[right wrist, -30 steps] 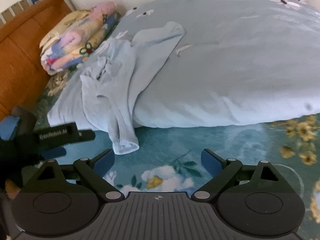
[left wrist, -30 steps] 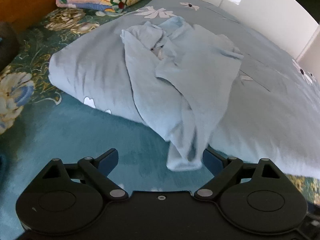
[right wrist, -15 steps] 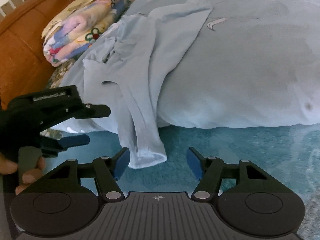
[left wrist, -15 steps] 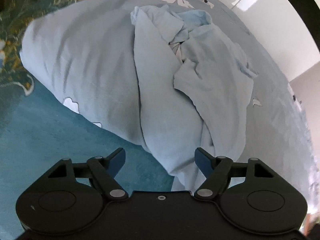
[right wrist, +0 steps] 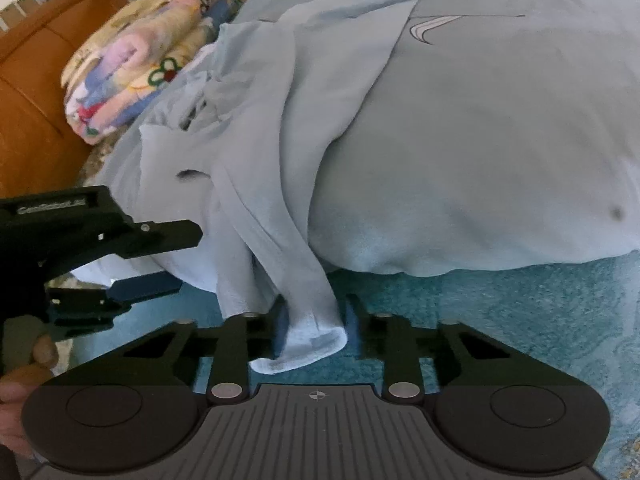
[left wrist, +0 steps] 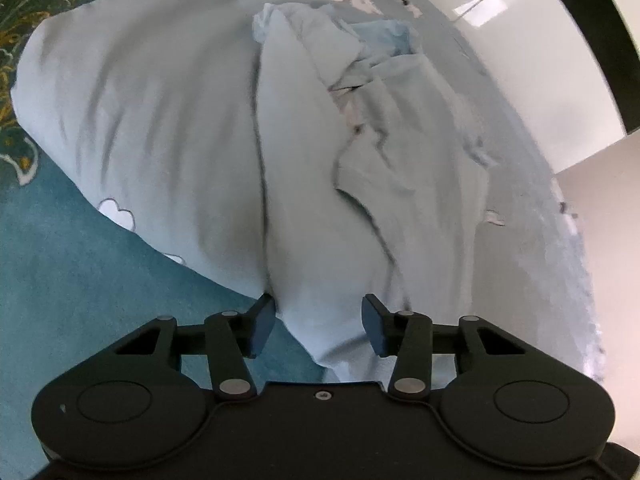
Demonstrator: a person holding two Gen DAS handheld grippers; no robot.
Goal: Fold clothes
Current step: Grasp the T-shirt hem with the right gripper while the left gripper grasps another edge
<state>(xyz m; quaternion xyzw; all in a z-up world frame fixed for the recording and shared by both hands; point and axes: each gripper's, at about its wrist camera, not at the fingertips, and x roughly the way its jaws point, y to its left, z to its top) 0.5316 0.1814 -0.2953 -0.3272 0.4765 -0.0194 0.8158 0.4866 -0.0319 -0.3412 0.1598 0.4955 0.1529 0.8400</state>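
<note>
Left wrist view: our left gripper (left wrist: 318, 322) points steeply down at the near edge of the duvet (left wrist: 152, 128). A hanging fold of the light blue garment (left wrist: 320, 208) lies between its jaws, which are closing. The left pad touches the cloth; whether the right pad does, we cannot tell, so the grip is not yet firm. We should gather only garment fabric and leave the duvet, just left of the claw, out of the pinch.

Right wrist view: our right gripper (right wrist: 316, 320) also tilts steeply down over the teal bedsheet (right wrist: 500, 320). Its jaws are closing on the garment's cuff (right wrist: 304, 344), and both pads already press the cloth. The left gripper (right wrist: 132, 264), hand-held, sits just to its left. We should complete both pinches before lifting, then raise the two hands evenly.
</note>
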